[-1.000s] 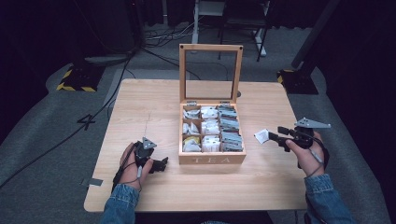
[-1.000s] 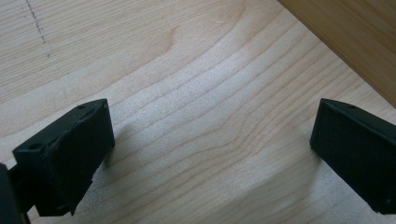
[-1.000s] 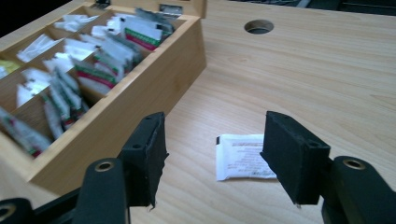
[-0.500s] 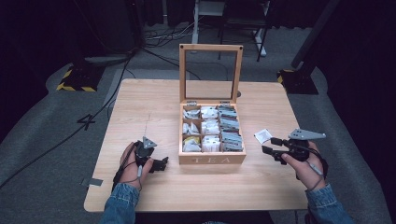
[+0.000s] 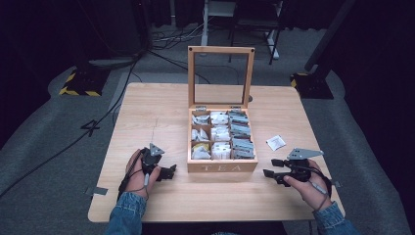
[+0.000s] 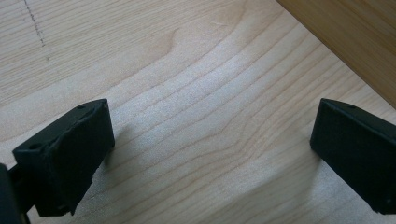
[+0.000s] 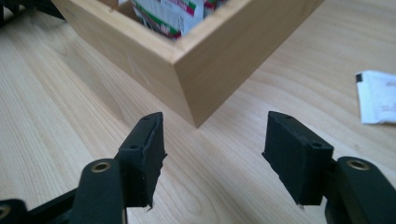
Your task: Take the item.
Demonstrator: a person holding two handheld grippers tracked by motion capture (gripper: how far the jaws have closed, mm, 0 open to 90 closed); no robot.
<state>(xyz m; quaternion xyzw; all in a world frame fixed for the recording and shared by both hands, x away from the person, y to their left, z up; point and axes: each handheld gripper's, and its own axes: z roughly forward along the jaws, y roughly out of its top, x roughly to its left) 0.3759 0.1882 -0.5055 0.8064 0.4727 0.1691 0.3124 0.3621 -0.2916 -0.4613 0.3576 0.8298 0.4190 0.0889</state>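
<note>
1. resting low on the counter point(image 5: 147, 122), the right claw point(image 5: 270, 167) is seen with its jaws spread and nothing between them, aimed at the near right corner of the wooden tea box point(image 5: 222, 167).
2. the white tea sachet point(image 5: 275, 142) is found lying flat on the counter, just to the right of the box and beyond the right claw; in the right gripper view it point(image 7: 379, 97) sits off to the right of the jaws, cut by the frame edge.
3. the left claw point(image 5: 169, 172) is held spread wide and empty over bare wood, just left of the box front.
4. a likely slip is judged: a jaw could be knocked against the box corner point(image 7: 187, 65) if the right claw is pushed forward, since the corner stands directly ahead of the gap.
5. the thin sachet could be slid along the smooth wood rather than picked up, if it is approached flat.
6. the print on the sachets point(image 5: 242, 137) in the box cannot be read, and the nearest compartments are partly hidden by the front wall.
</note>
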